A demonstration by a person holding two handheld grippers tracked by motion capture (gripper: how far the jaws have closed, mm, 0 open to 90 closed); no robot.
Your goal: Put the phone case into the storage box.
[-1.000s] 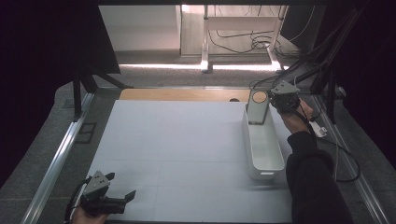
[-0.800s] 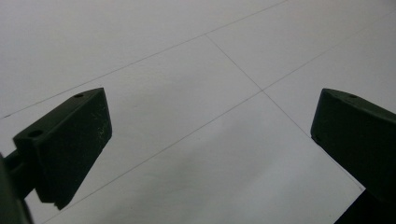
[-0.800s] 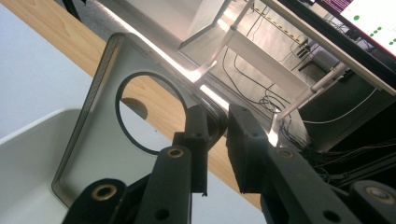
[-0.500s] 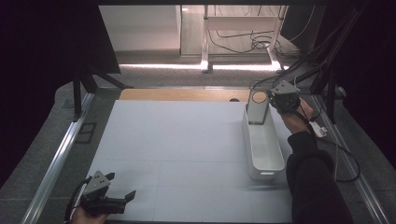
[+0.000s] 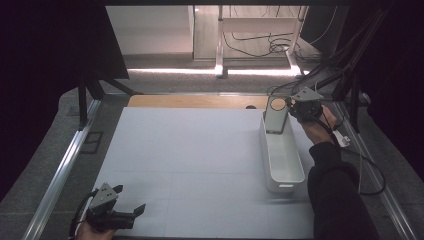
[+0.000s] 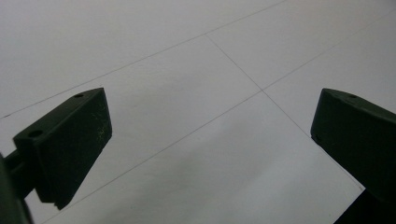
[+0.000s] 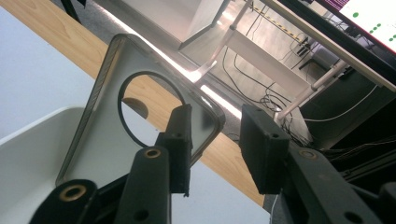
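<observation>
A clear phone case (image 5: 276,115) with a round ring on its back stands upright and leans in the far end of a white bin (image 5: 300,172). My right gripper (image 5: 290,107) is at the case's upper right corner. In the right gripper view the case (image 7: 116,154) has its rounded corner between the jaws of the right gripper (image 7: 217,116). These jaws have just been opening, and a gap shows between the case and the right-hand jaw. My left gripper (image 5: 130,198) rests at the near left of the white table, open (image 6: 210,140), with nothing between its jaws.
The white table top (image 5: 190,150) spreads between the two grippers, with a wooden strip (image 5: 195,101) along its far edge. Metal rails (image 5: 65,165) run down both sides. Cables and desk legs (image 5: 260,45) lie beyond the table.
</observation>
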